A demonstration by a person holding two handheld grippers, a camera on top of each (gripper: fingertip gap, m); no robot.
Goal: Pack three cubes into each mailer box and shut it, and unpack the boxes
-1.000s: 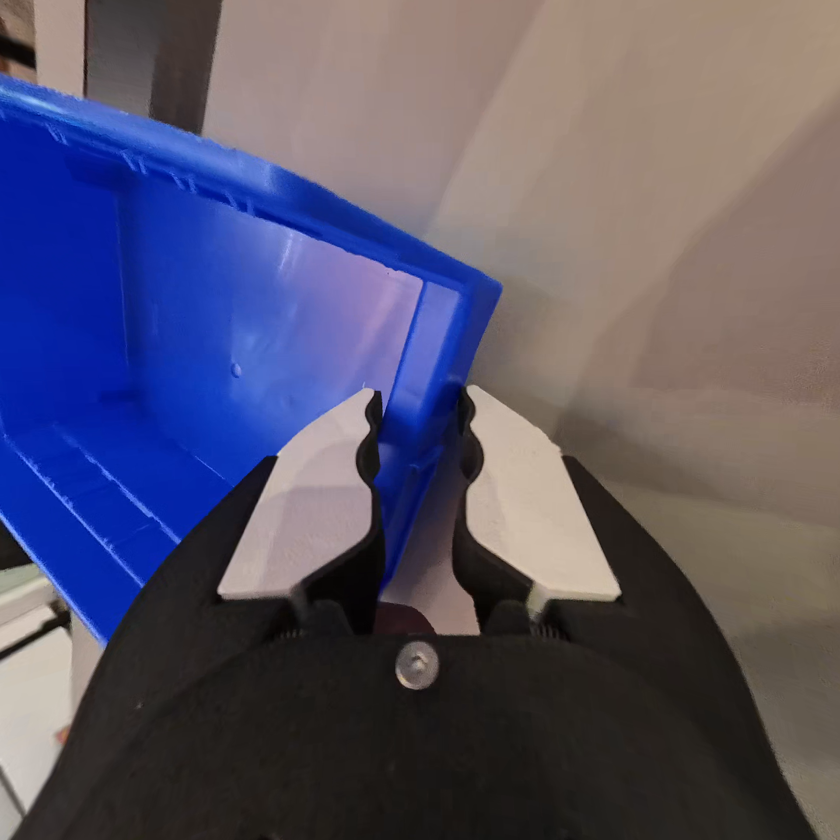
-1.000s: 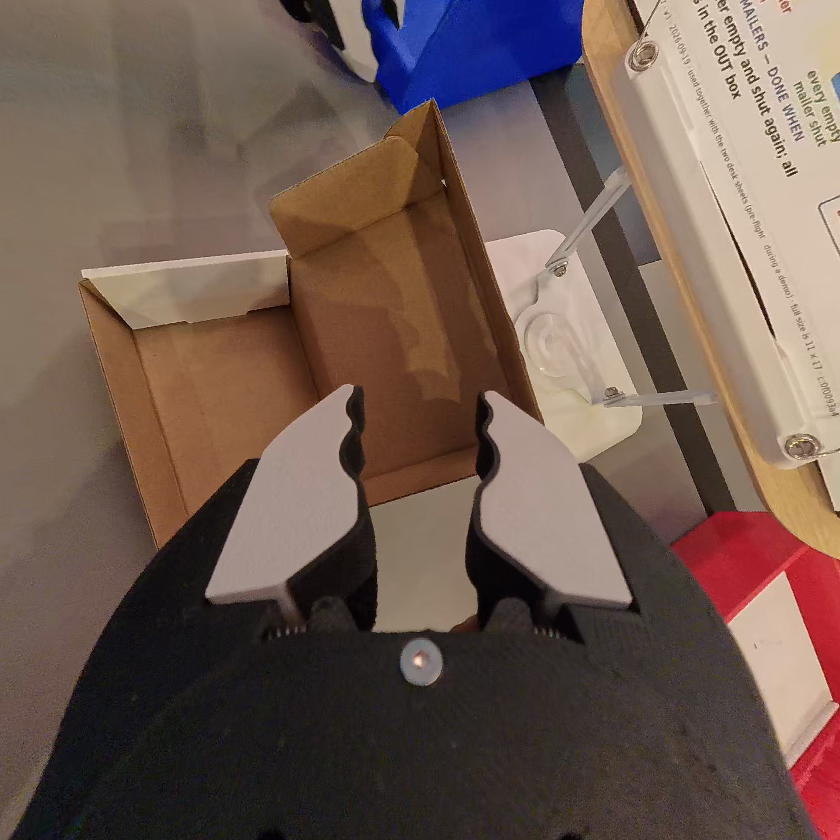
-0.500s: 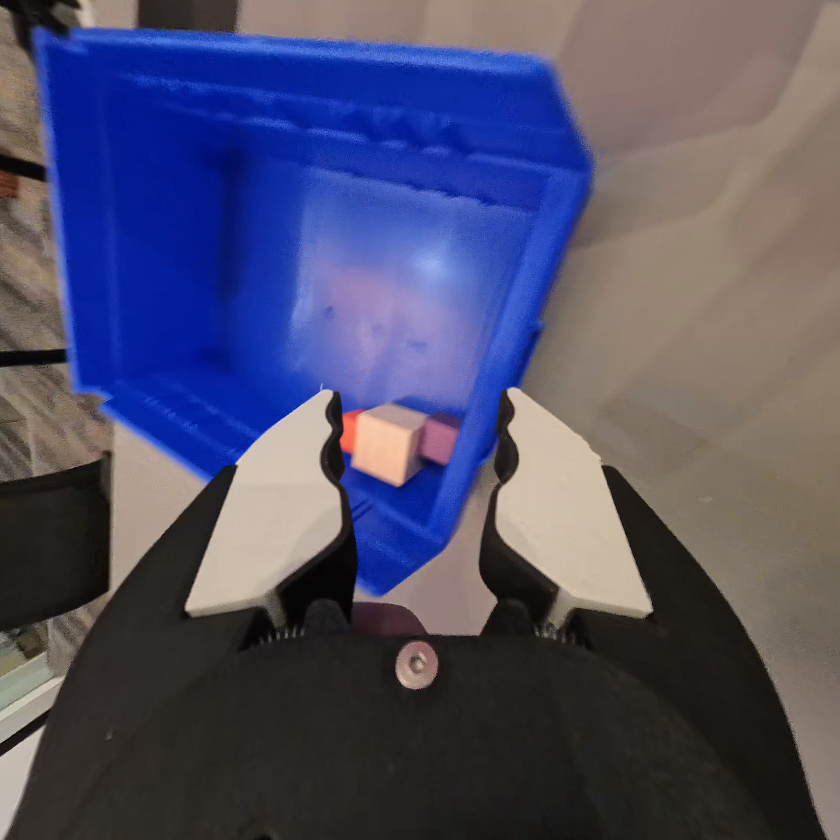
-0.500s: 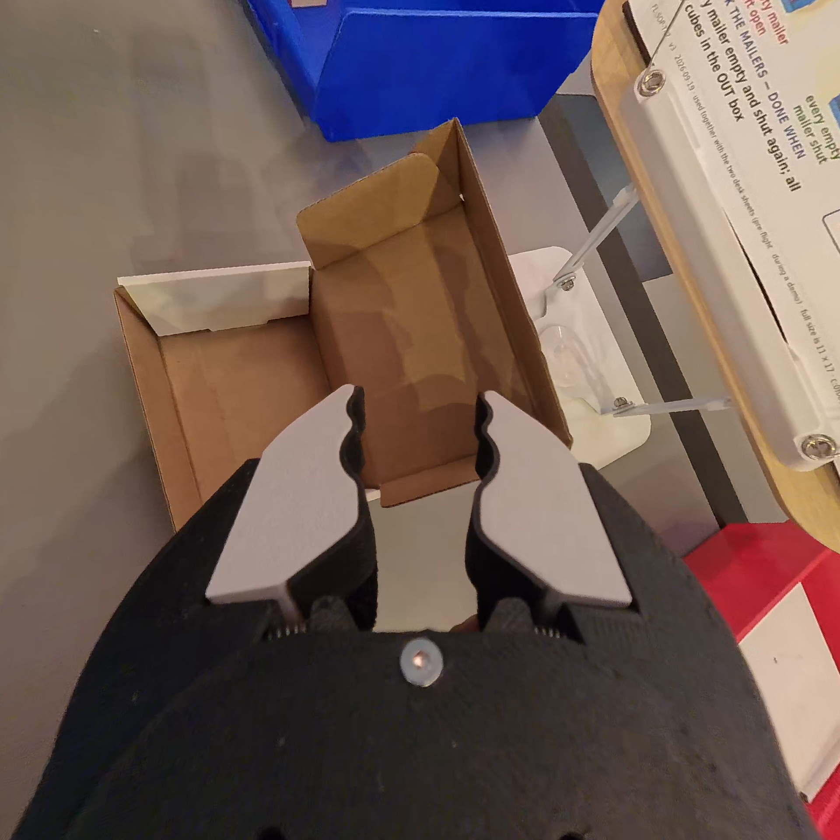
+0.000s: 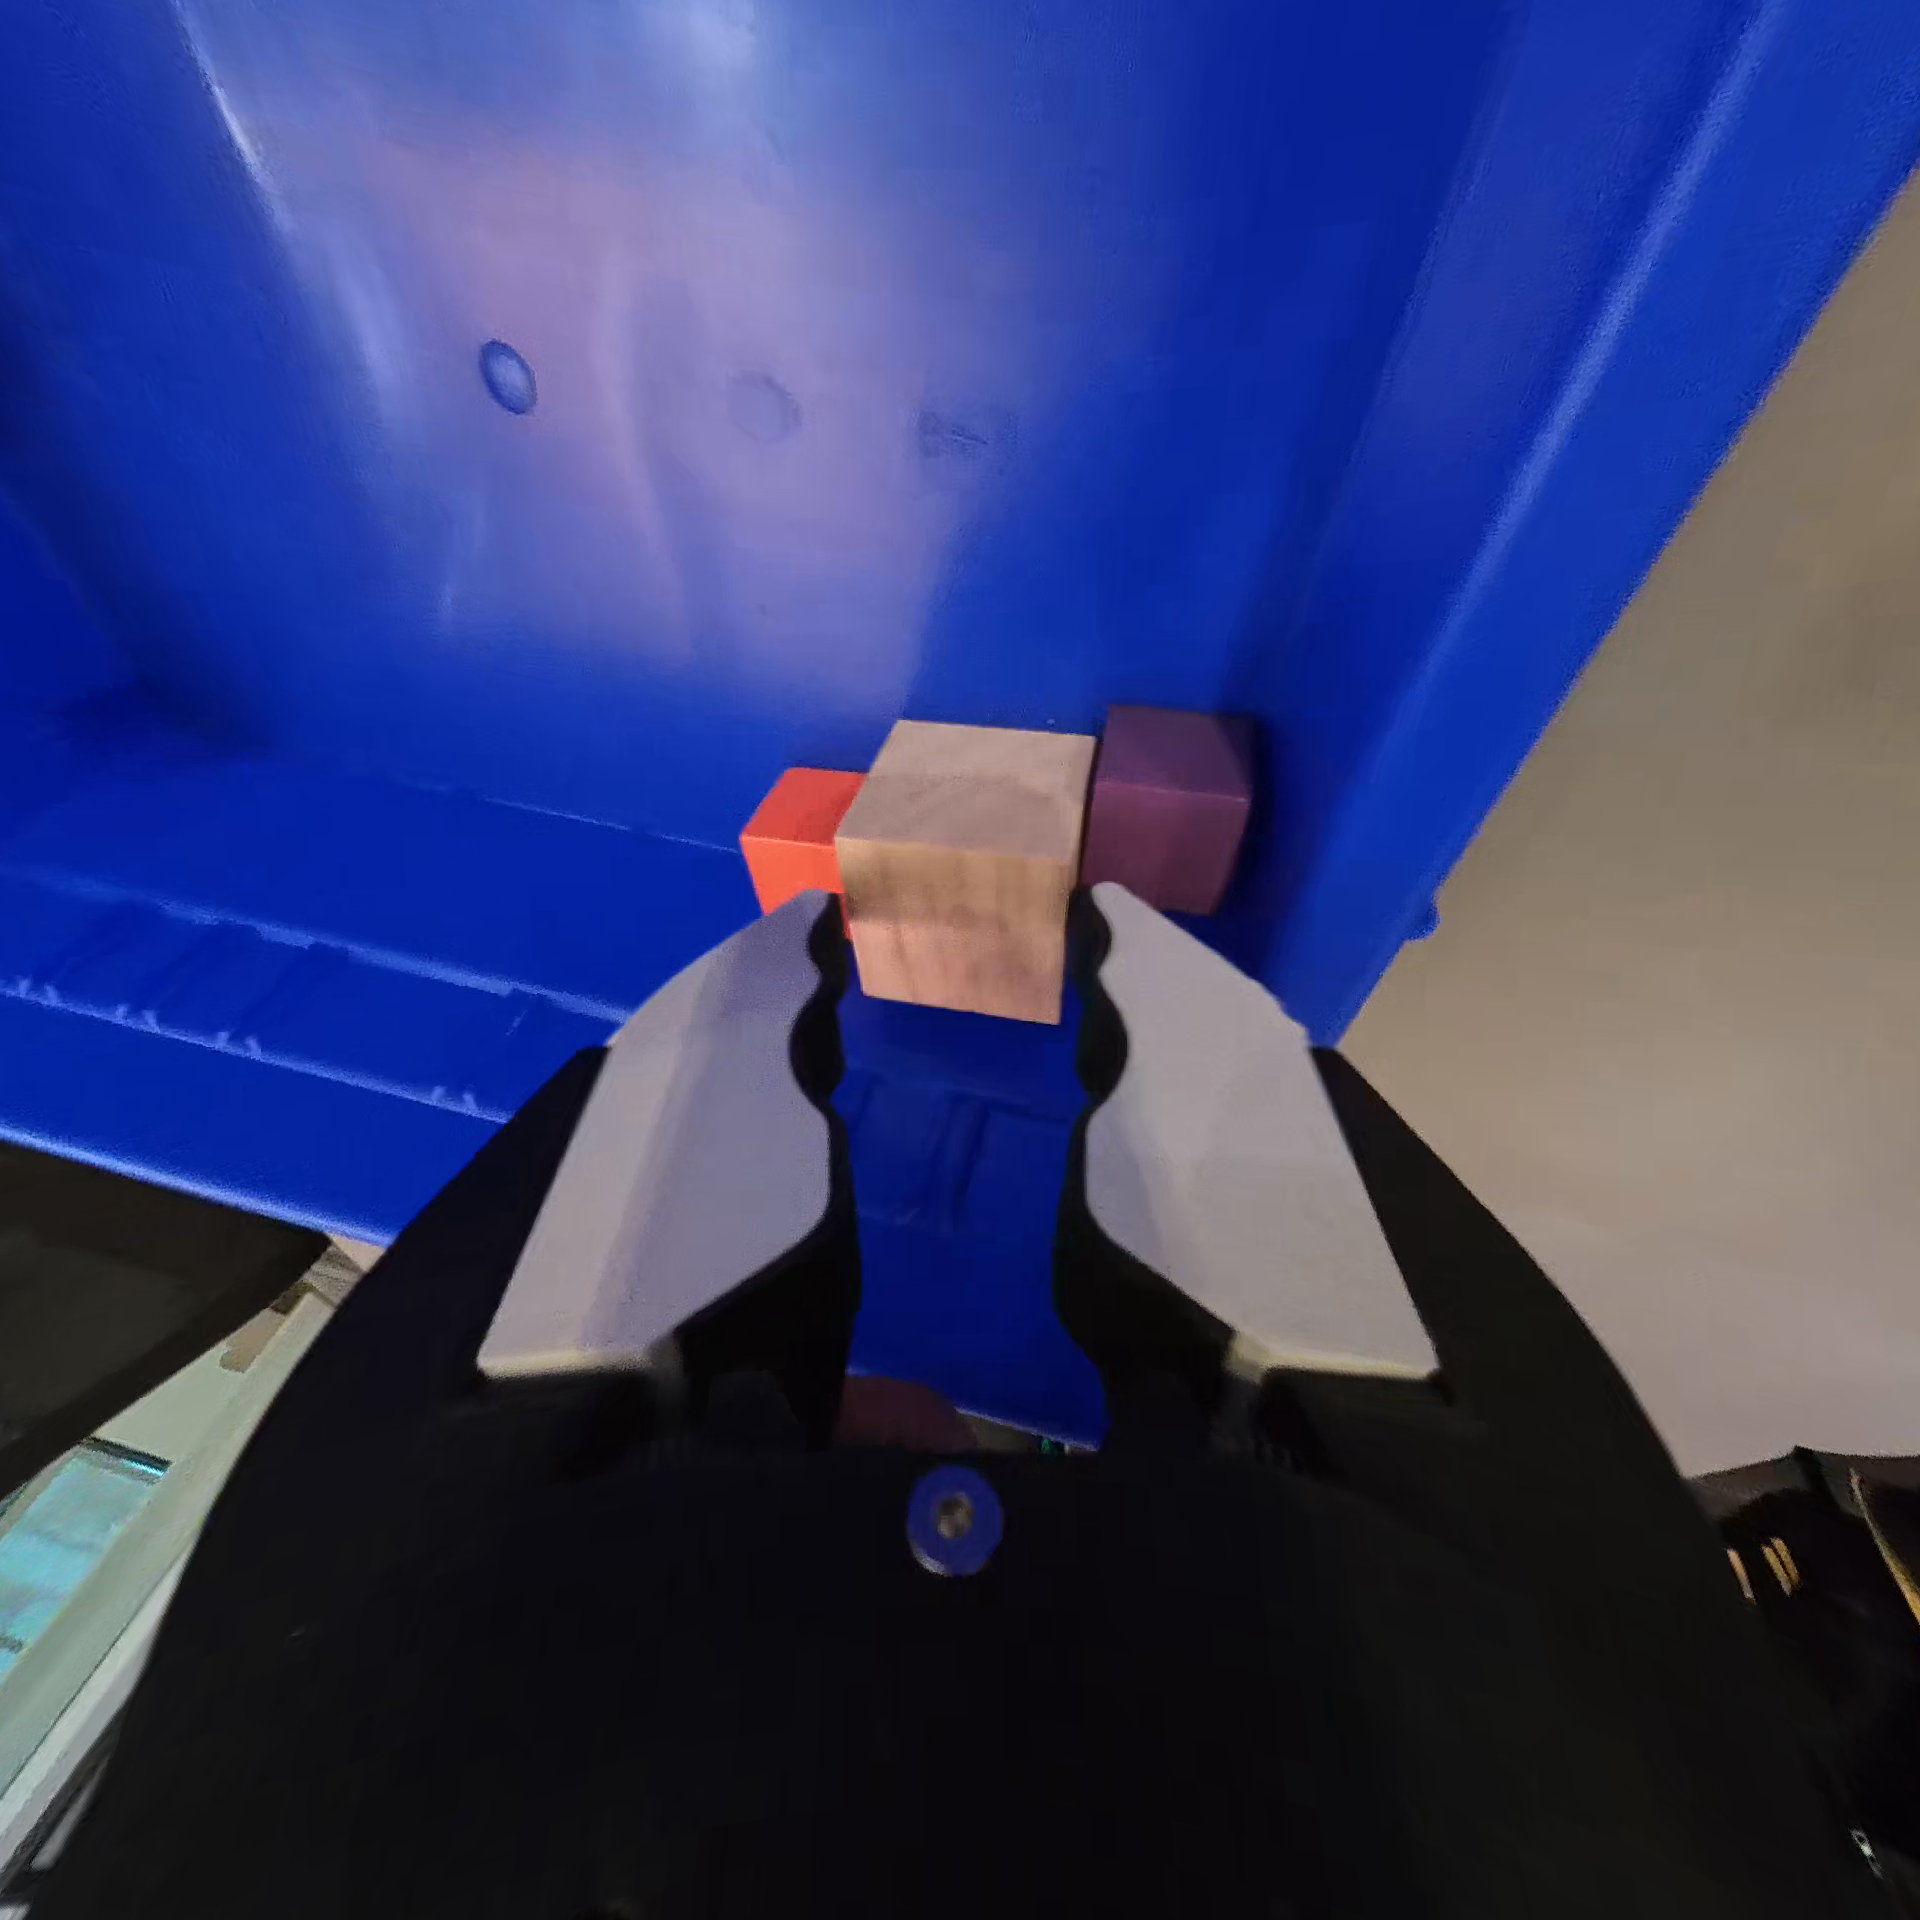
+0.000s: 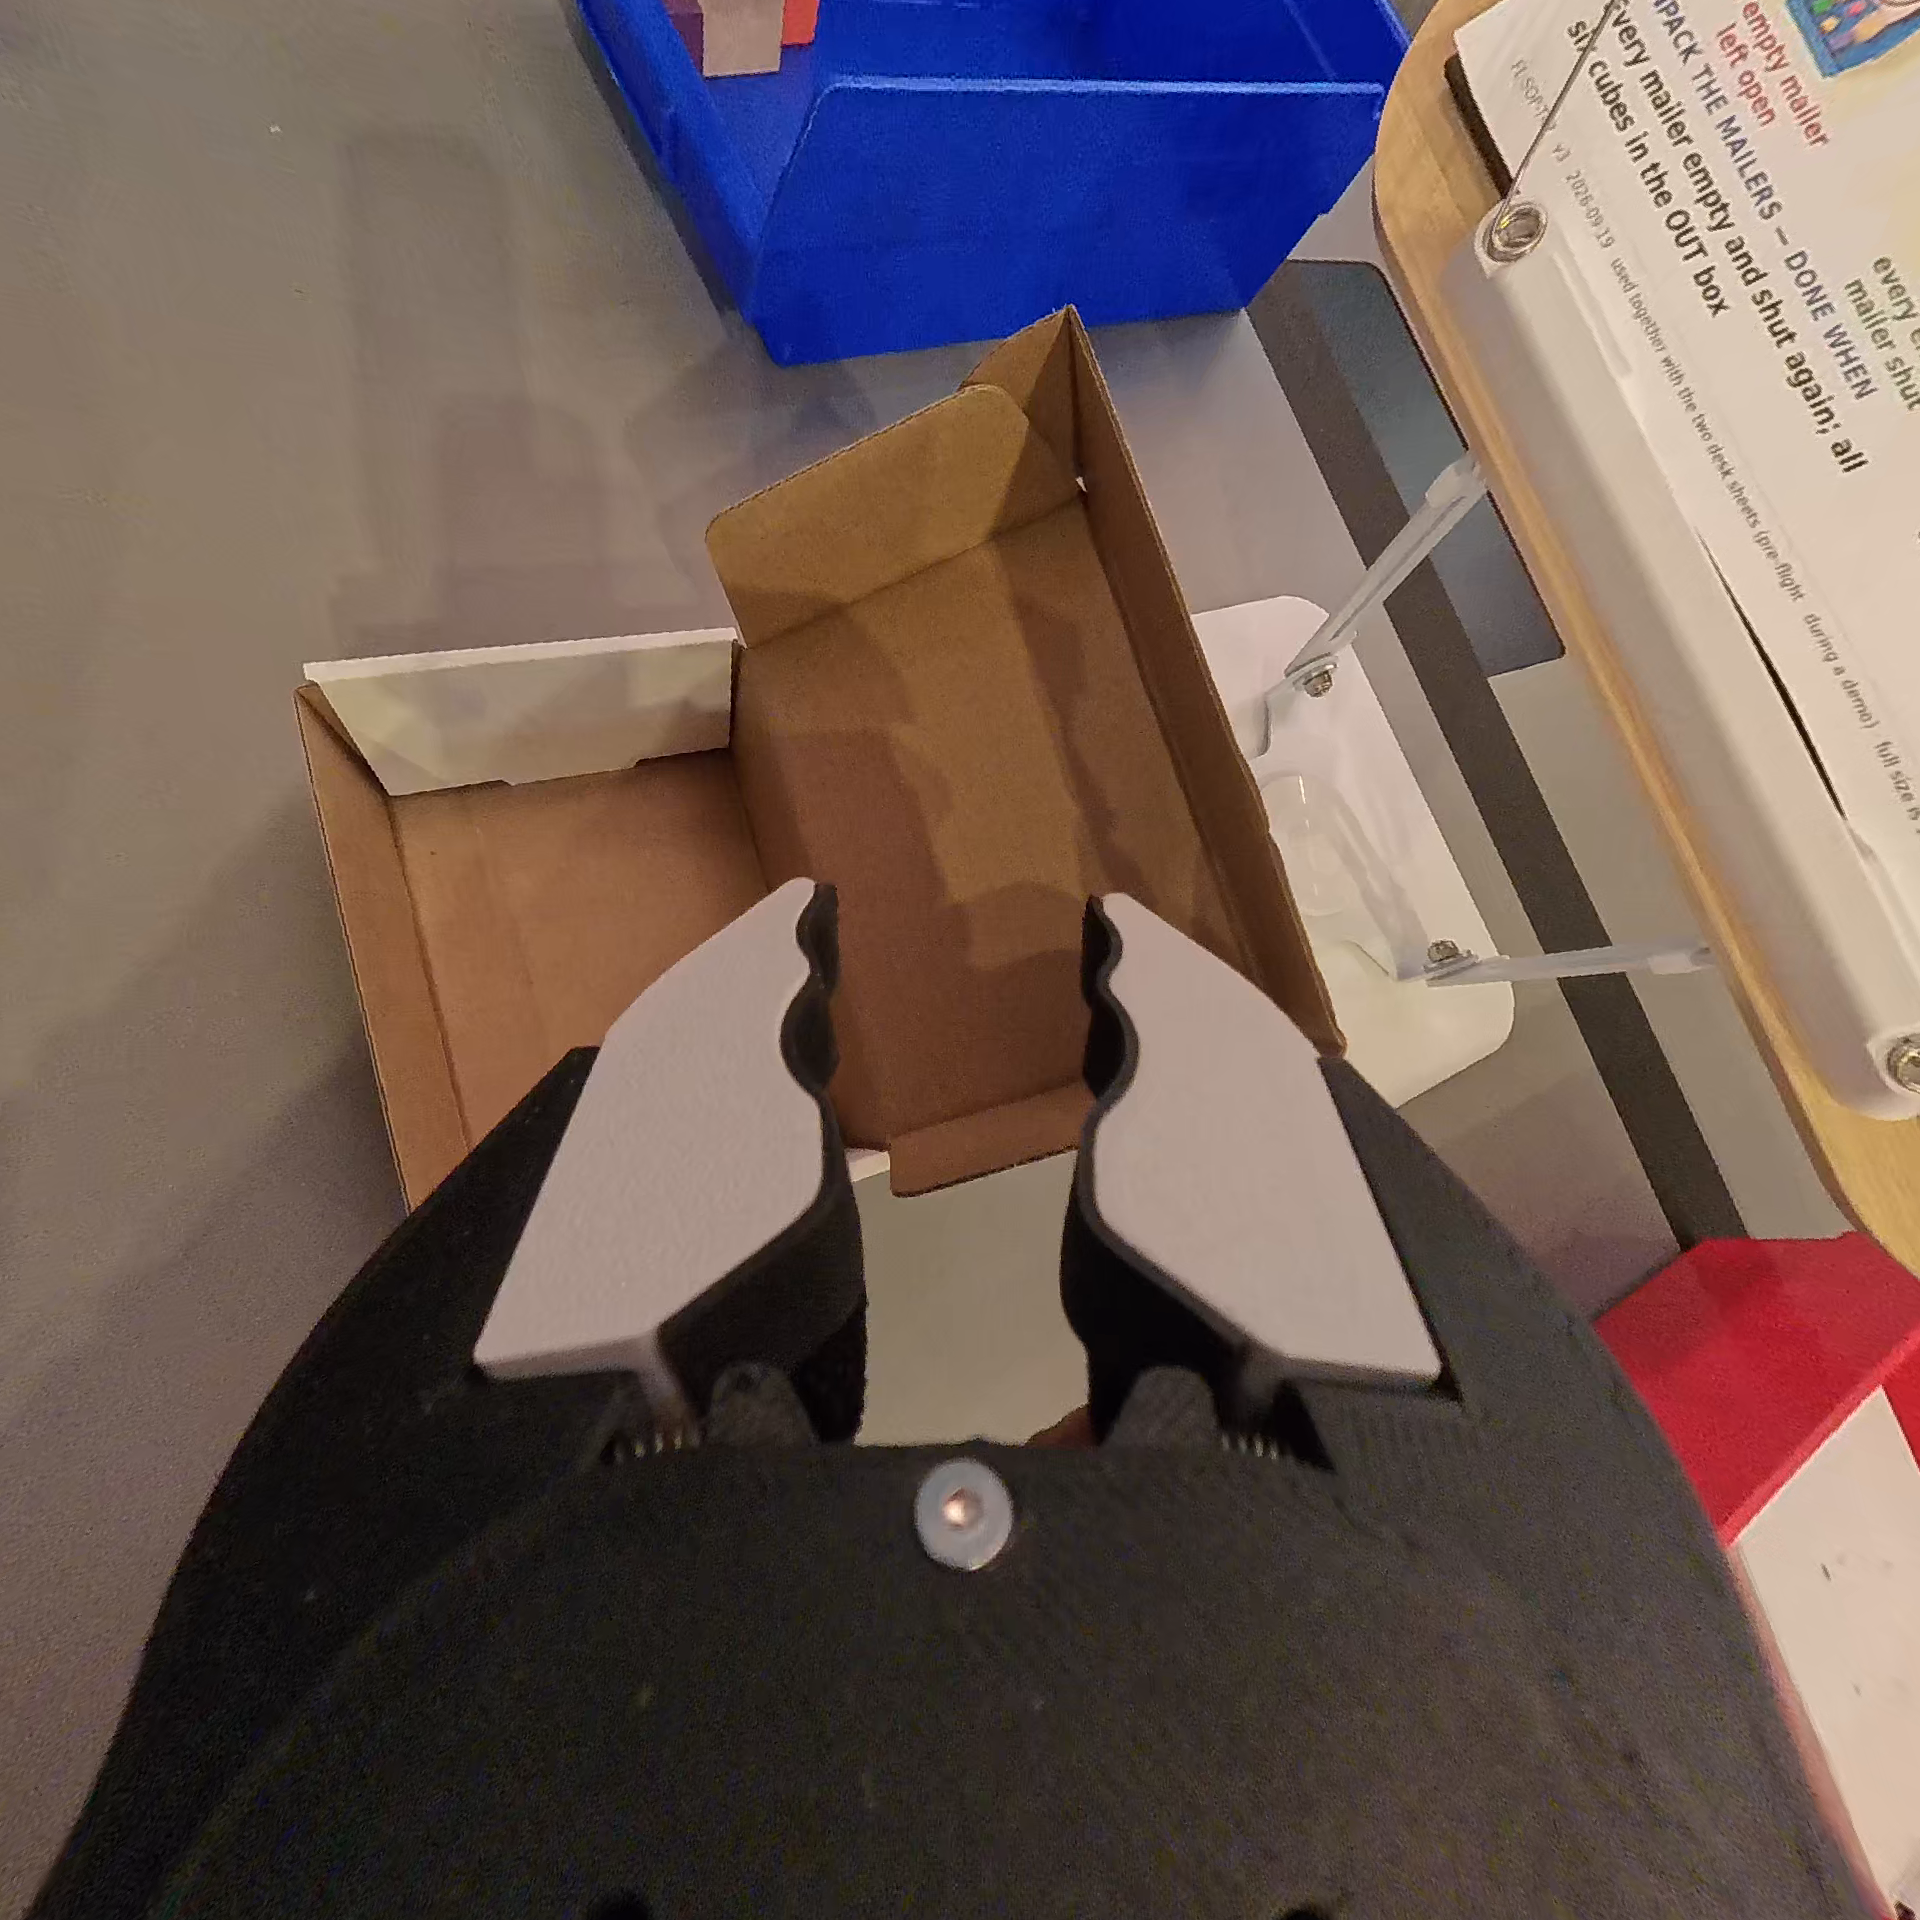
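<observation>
Spread left gripper straddles the tan cube in the blue bin; crowding red cube and purple cube could snag the fingertips, while the spread right gripper hovers over the empty mailer box.

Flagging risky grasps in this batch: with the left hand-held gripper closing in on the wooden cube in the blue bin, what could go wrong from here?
1. The wooden cube sits tight between the red cube and the purple cube, so the open left hand-held gripper may catch or push a neighbour.
2. The cubes sit in a corner of the blue bin; its wall could block the outer finger.
3. The open mailer box has a raised lid that a dropped cube might clip.
</observation>
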